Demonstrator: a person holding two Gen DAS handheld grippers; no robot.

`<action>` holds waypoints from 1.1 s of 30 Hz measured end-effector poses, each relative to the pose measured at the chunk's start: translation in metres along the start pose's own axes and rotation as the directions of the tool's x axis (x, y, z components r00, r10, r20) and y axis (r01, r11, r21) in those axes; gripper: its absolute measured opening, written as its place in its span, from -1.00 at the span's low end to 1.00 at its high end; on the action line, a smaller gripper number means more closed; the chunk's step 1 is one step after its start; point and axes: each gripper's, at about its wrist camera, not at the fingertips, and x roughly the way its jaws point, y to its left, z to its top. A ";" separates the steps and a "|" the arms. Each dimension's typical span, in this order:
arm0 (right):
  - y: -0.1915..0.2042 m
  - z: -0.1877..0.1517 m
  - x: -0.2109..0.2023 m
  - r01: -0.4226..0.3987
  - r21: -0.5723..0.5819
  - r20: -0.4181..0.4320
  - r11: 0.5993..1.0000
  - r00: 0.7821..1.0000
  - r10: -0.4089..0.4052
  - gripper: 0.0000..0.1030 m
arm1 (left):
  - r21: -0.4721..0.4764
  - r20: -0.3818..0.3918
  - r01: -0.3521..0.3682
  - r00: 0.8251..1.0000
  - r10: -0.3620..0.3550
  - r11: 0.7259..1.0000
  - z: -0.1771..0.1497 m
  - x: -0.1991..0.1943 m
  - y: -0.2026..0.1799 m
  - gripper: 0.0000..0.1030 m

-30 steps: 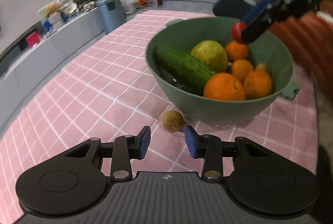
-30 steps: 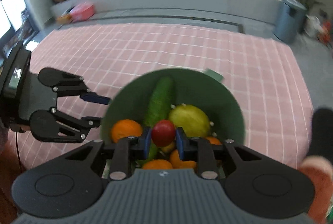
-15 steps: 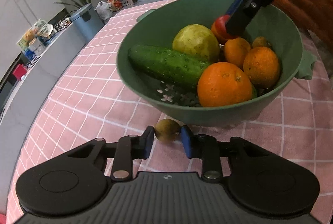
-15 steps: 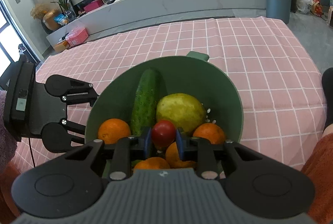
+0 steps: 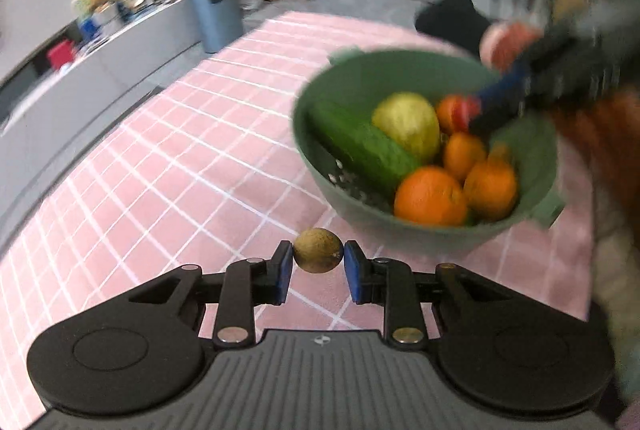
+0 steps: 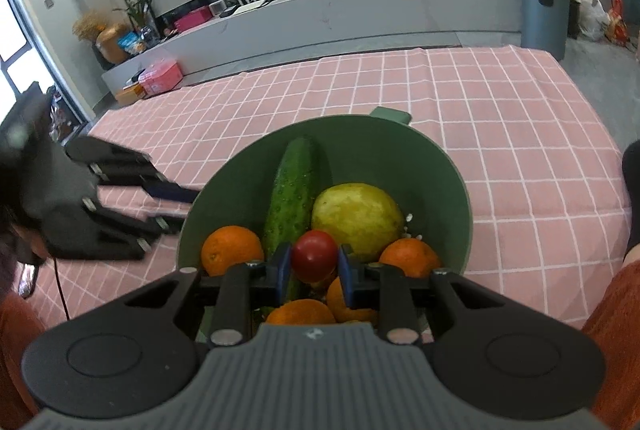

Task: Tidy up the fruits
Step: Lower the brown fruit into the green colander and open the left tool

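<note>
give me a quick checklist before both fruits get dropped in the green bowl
1. Left gripper on the small brown fruit: ok; jaws just closed onto it.
2. Brown fruit off the pink cloth: cannot tell.
3. Right gripper on the red tomato: ok.
4. Tomato above the green bowl: ok.
5. Free spot under the tomato: not ok, oranges and a cucumber lie below.

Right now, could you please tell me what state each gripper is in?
Left gripper: jaws just closed, shut on the small brown fruit.
Right gripper: shut on the red tomato, over the green bowl.
</note>
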 end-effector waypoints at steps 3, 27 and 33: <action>0.005 -0.001 0.003 -0.004 -0.039 -0.008 0.999 1.000 0.003 -0.58 | -0.088 0.018 0.023 1.000 -0.022 0.996 0.011 -0.021 0.005 -0.40; 0.006 -0.007 0.015 0.039 -0.116 -0.019 0.992 0.999 -0.041 -0.21 | -0.185 -0.003 -0.012 1.000 0.011 0.983 0.050 -0.025 -0.049 -0.40; -0.011 -0.010 -0.027 0.084 0.022 0.158 0.996 0.984 -0.086 -0.22 | -0.149 -0.004 -0.024 1.000 0.023 0.988 0.056 -0.019 -0.069 -0.40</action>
